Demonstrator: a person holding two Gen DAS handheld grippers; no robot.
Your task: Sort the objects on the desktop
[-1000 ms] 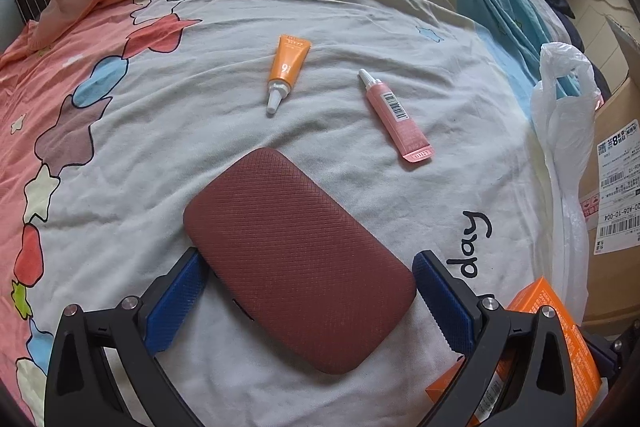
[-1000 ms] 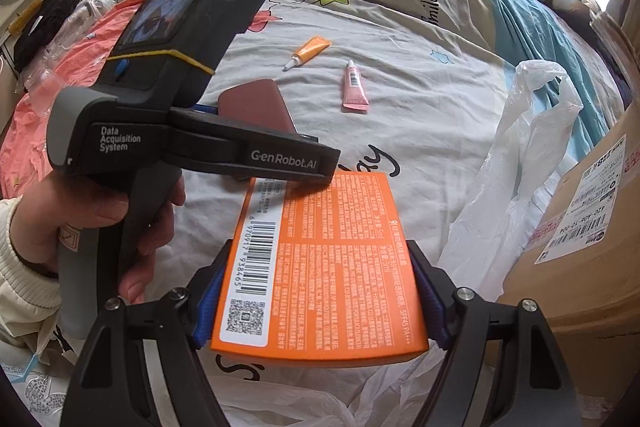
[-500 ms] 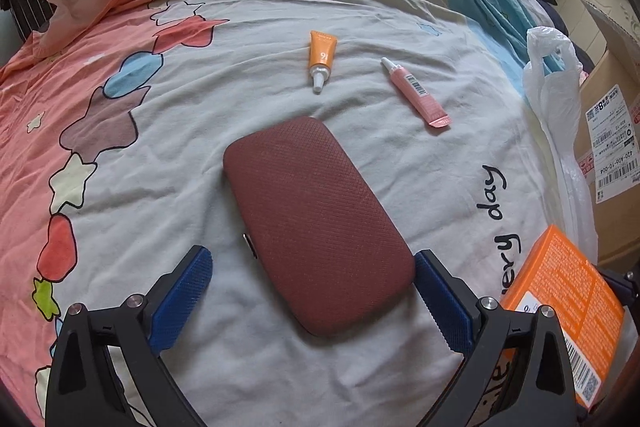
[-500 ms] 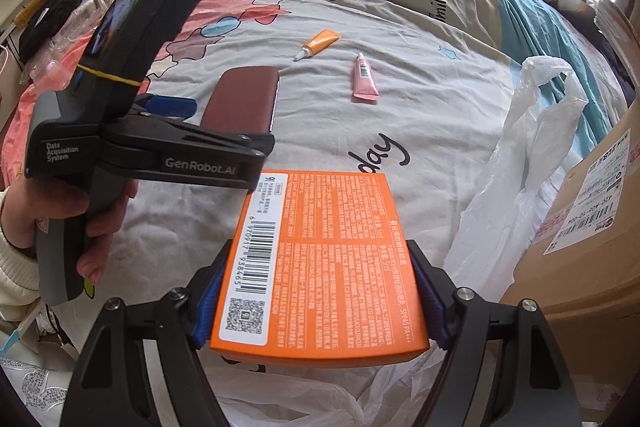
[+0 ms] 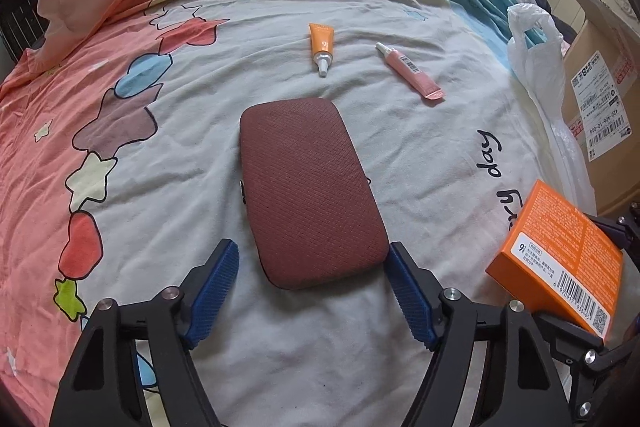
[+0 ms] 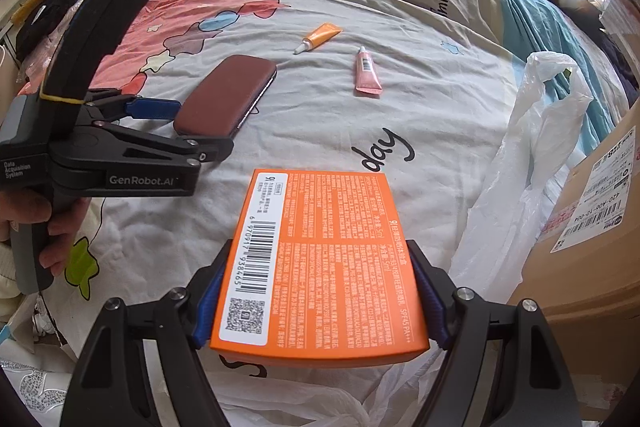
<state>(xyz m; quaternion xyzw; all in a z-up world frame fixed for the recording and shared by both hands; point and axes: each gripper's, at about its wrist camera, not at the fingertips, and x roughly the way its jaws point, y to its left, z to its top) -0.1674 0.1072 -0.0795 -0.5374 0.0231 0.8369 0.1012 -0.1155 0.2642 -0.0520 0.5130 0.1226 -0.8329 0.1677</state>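
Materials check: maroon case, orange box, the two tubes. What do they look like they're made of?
Maroon case: looks like faux leather over a stiff shell, matte, diamond-embossed; metal-looking edge in the right wrist view.
Orange box: printed cardboard, slight sheen, crisp folded edges, barcode label.
Orange tube and pink tube: probably soft plastic, smooth, with flat crimped ends and pale caps.
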